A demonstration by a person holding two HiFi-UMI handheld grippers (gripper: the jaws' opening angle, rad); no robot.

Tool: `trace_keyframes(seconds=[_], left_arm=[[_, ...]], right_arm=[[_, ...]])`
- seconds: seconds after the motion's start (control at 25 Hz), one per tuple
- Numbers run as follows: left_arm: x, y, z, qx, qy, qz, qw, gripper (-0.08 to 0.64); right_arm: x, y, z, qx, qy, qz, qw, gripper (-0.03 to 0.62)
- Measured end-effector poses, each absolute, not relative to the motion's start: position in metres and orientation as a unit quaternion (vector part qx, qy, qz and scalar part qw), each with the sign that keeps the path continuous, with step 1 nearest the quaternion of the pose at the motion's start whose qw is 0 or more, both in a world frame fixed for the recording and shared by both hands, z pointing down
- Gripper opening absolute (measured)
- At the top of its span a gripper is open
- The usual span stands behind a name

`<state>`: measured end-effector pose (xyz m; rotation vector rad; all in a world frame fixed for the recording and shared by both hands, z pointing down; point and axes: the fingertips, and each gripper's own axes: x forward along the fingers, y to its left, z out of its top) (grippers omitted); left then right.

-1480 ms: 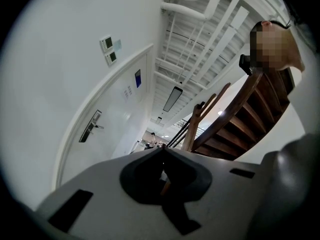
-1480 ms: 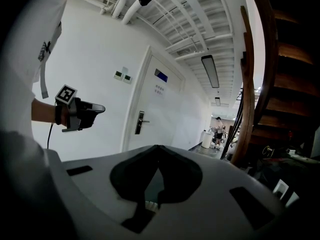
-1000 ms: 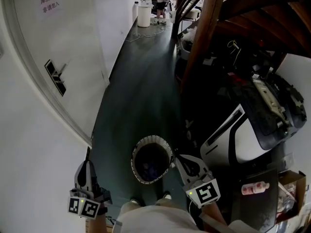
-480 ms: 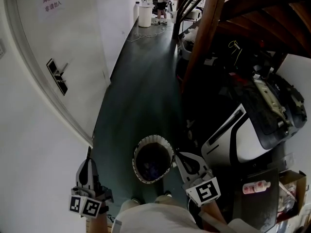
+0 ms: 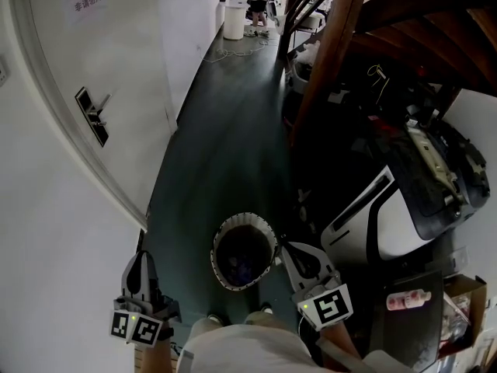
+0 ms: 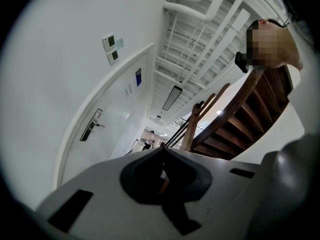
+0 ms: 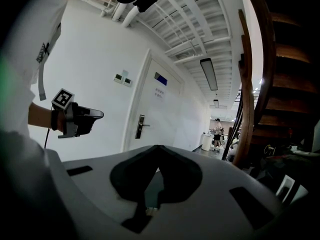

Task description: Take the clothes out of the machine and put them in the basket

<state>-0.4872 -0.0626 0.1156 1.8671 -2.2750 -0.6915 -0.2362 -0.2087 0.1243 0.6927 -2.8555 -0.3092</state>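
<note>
Clothes are hard to pick out from here. The only sign of them is a bluish heap (image 5: 243, 266) lying low inside the basket (image 5: 245, 217). The basket stands on the dark floor (image 5: 225, 146) just ahead of my feet, between the two tools. The machine (image 5: 388, 216) sits to the basket's right, under the wooden stair (image 5: 334, 45). Its top is dark and cluttered, and I cannot tell whether any laundry is left in it.

The left gripper (image 5: 141, 256) is clenched with nothing between its jaws, hanging beside the white wall, apart from the basket. The right gripper (image 5: 286, 249) is likewise closed and empty, its tips just beside the basket's right rim.

I expect the fabric to be soft and limp, light if dry and heavier and clingy if damp. It should sag and trail from wherever it is pinched. I would take a thick fold or bunched middle rather than a thin edge, so the garment does not slip out or catch on the machine's opening on the way across.
</note>
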Motion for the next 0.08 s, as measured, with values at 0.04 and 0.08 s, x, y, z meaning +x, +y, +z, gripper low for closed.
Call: trace_keyframes(seconds=[0.04, 0.08], left_arm=[[-0.4879, -0.062, 0.1167, 0.616, -0.752, -0.228, 0.06, 0.015], [-0.4886, -0.0615, 0.1178, 0.616, -0.752, -0.228, 0.06, 0.014]], right_arm=[[-0.2372, -0.2081, 0.1249, 0.232, -0.962, -0.105, 0.094, 0.011], [-0.2383, -0.2075, 0.1255, 0.232, -0.962, -0.106, 0.094, 0.011]])
